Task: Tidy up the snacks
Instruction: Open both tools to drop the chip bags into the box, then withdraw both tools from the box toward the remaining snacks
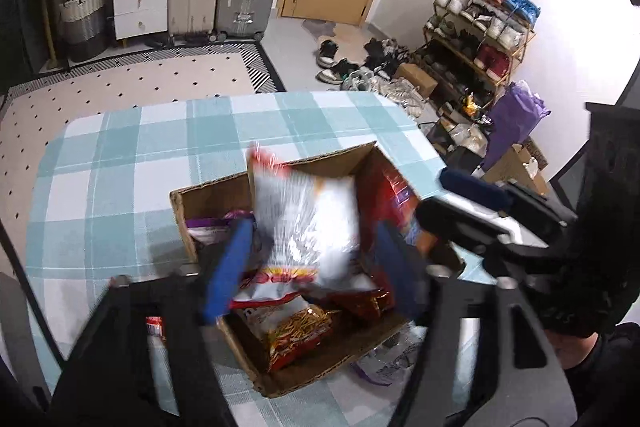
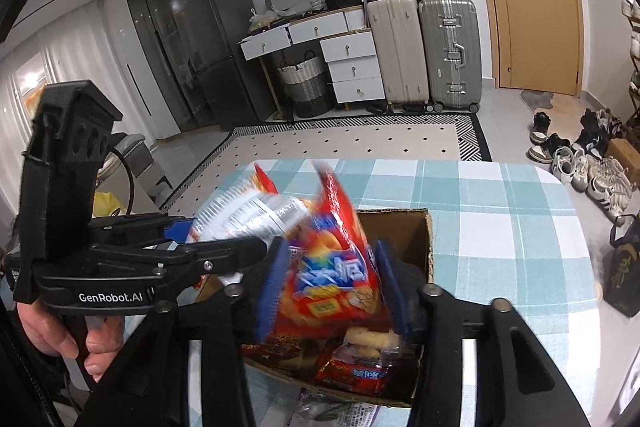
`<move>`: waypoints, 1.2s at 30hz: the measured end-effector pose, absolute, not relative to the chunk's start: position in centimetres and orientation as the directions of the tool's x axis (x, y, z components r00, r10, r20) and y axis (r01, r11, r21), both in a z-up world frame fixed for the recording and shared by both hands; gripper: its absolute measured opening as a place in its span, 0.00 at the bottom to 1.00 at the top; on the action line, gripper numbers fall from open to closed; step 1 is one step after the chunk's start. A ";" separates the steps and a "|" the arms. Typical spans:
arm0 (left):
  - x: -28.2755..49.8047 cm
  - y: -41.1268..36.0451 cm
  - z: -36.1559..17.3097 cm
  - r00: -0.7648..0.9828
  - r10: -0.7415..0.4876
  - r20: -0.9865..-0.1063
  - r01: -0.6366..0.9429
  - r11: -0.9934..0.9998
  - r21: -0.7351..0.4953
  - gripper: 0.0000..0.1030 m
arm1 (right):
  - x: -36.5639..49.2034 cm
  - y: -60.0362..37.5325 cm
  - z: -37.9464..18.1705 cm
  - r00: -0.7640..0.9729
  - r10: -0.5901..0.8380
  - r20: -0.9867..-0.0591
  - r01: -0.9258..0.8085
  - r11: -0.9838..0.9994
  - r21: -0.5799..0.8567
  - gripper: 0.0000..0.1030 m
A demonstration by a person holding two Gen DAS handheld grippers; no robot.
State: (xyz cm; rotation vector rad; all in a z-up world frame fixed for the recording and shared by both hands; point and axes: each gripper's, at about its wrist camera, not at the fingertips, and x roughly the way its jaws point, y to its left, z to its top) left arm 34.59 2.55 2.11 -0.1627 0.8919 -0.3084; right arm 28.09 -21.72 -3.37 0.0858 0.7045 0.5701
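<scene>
Both snack bags are over the cardboard box (image 1: 224, 187) on the checked counter (image 1: 120, 155), so the step in hand looks like dropping them in. The left gripper (image 1: 308, 267) is spread, its blue pads clear of the white bag (image 1: 308, 223), which is blurred and seems to be falling free toward 6 o'clock. The right gripper (image 2: 336, 279) has the red bag (image 2: 336, 267) between its pads; whether they press on it I cannot tell, as the edges smear.

To do this well, let each bag go fully before pulling back, and keep the grippers apart, since they crowd each other at the box's 3 o'clock side. The upright red bag may tip over the wall; nudging it flat would help.

The box floor is mostly covered by other packets (image 1: 296, 335). A purple wrapper (image 1: 212, 227) at 9 o'clock is half hidden. Print on every bag is unreadable, and the near wall is cut off by the gripper frames.
</scene>
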 end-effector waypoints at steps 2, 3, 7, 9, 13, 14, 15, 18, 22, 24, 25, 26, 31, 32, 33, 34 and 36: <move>34.1 2.6 2.4 0.603 -0.327 -0.728 0.203 0.945 -0.256 0.70 | 27.7 -22.2 -3.1 0.638 0.513 -0.575 -0.455 0.853 0.257 0.56; 33.9 2.7 2.6 0.612 -0.316 -0.725 0.201 0.949 -0.244 0.73 | 27.6 -22.4 -3.0 0.642 0.512 -0.571 -0.453 0.854 0.256 0.56; 32.9 2.9 3.2 0.631 -0.299 -0.716 0.199 0.954 -0.223 0.76 | 27.0 -23.4 -2.7 0.652 0.507 -0.563 -0.445 0.858 0.257 0.56; 32.4 3.1 3.3 0.635 -0.294 -0.714 0.198 0.956 -0.217 0.76 | 26.5 -23.6 -2.5 0.655 0.506 -0.561 -0.442 0.859 0.259 0.56; 31.1 3.3 3.5 0.649 -0.256 -0.716 0.175 0.967 -0.188 0.76 | 25.4 -24.0 -1.9 0.661 0.504 -0.556 -0.441 0.860 0.255 0.57; 30.7 3.4 3.6 0.654 -0.248 -0.714 0.169 0.969 -0.181 0.76 | 24.9 -24.0 -1.7 0.664 0.504 -0.553 -0.443 0.860 0.251 0.57; 30.4 3.4 3.7 0.657 -0.243 -0.714 0.165 0.970 -0.179 0.76 | 24.7 -24.0 -1.5 0.668 0.500 -0.552 -0.443 0.862 0.245 0.57; 29.6 3.5 3.9 0.660 -0.236 -0.714 0.155 0.972 -0.178 0.76 | 23.9 -23.9 -1.0 0.674 0.496 -0.548 -0.445 0.864 0.234 0.57; 28.4 3.9 4.2 0.666 -0.227 -0.711 0.143 0.974 -0.176 0.76 | 23.0 -24.0 -0.5 0.683 0.481 -0.550 -0.445 0.871 0.209 0.57; 27.9 4.0 4.2 0.667 -0.219 -0.712 0.135 0.975 -0.174 0.76 | 22.5 -24.2 -0.3 0.686 0.479 -0.547 -0.441 0.872 0.211 0.57; 27.7 4.1 4.2 0.668 -0.214 -0.712 0.130 0.976 -0.172 0.76 | 22.2 -24.3 -0.2 0.687 0.480 -0.545 -0.439 0.872 0.215 0.57; 27.4 4.2 4.3 0.669 -0.210 -0.713 0.125 0.977 -0.171 0.76 | 22.0 -24.4 -0.2 0.689 0.480 -0.543 -0.439 0.872 0.215 0.57; 25.3 4.5 4.3 0.681 -0.191 -0.707 0.101 0.981 -0.168 0.77 | 20.8 -24.7 0.1 0.699 0.470 -0.539 -0.434 0.878 0.203 0.59; 24.8 4.6 4.4 0.685 -0.185 -0.705 0.096 0.982 -0.165 0.77 | 20.5 -24.9 0.1 0.700 0.472 -0.536 -0.434 0.877 0.206 0.62; 24.3 4.7 4.4 0.690 -0.182 -0.701 0.092 0.982 -0.165 0.77 | 20.3 -25.0 0.2 0.701 0.473 -0.533 -0.434 0.877 0.207 0.63; 24.0 4.8 4.4 0.693 -0.181 -0.698 0.088 0.982 -0.167 0.78 | 19.8 -25.2 0.2 0.706 0.474 -0.526 -0.434 0.877 0.207 0.66; 23.4 4.9 4.5 0.698 -0.173 -0.695 0.076 0.983 -0.169 0.79 | 19.1 -25.3 0.4 0.712 0.475 -0.518 -0.436 0.876 0.204 0.66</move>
